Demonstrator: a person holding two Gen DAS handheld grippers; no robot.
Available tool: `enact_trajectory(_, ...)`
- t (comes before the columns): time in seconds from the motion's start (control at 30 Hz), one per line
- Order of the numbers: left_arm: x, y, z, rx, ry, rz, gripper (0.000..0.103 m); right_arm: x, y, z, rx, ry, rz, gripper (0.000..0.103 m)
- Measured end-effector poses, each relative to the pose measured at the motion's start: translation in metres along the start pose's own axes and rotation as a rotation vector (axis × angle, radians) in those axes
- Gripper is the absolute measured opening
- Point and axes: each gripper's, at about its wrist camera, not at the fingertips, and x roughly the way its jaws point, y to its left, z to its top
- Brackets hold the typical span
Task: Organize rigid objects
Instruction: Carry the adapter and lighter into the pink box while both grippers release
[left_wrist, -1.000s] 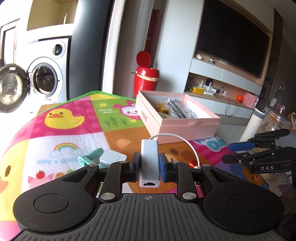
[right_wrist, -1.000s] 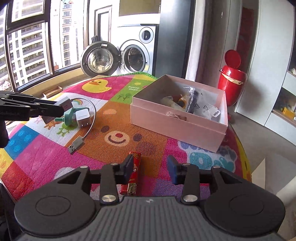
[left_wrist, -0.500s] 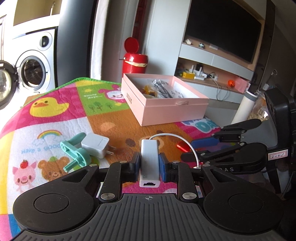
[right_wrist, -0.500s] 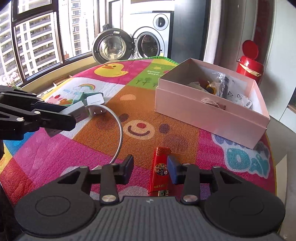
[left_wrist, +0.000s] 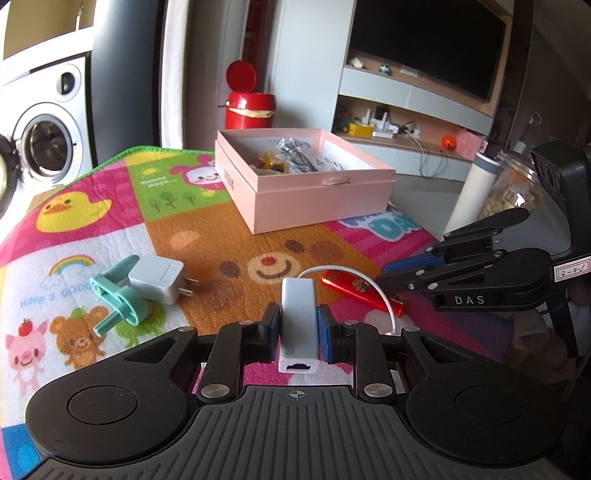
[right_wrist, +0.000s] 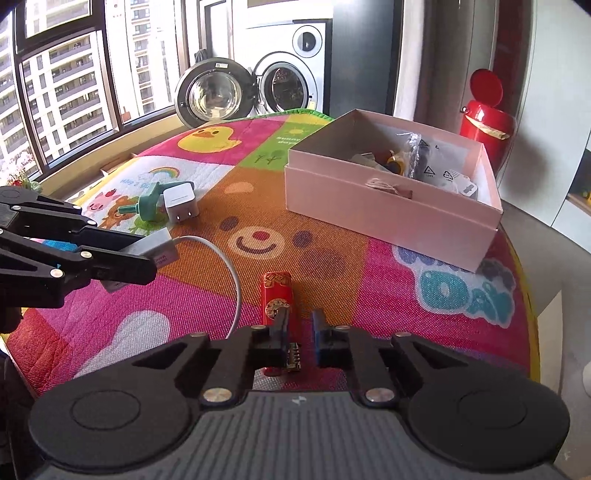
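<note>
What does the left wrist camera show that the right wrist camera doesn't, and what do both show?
Only the left wrist view shows the television and the shelves under it. Only the right wrist view shows the window with apartment blocks outside. Both show the pink box, the red lighter, the white charger plug, the left gripper shut on the white adapter, and the right gripper closing around the lighter.

Black claws (left_wrist: 298, 328), blue pads, "DAS" marking

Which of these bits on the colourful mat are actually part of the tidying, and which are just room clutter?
Part of the tidying:
white adapter
red lighter
white charger plug
teal plastic piece
pink box

Just lying about:
red bin
washing machine
glass jar
</note>
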Motion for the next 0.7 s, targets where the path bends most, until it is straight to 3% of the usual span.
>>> enact_trajectory(0.13, 0.002, 0.002, -0.002, -0.004, 0.013, 0.008, 0.025, 0.008, 0.004, 0.001, -0.006, 0.001, 0.025, 0.023)
enact_trajectory(0.47, 0.01, 0.005, -0.005, -0.014, 0.04, -0.004, 0.025, 0.012, 0.011, -0.003, -0.025, 0.012, 0.045, 0.023)
enact_trajectory(0.63, 0.005, 0.013, 0.016, -0.042, -0.029, -0.039, 0.025, -0.02, -0.004, 0.01, 0.017, -0.102, 0.024, 0.022)
enact_trajectory(0.7, 0.001, 0.016, 0.045, -0.016, -0.094, -0.037, 0.025, -0.038, -0.013, 0.024, 0.03, -0.166, 0.02, 0.022)
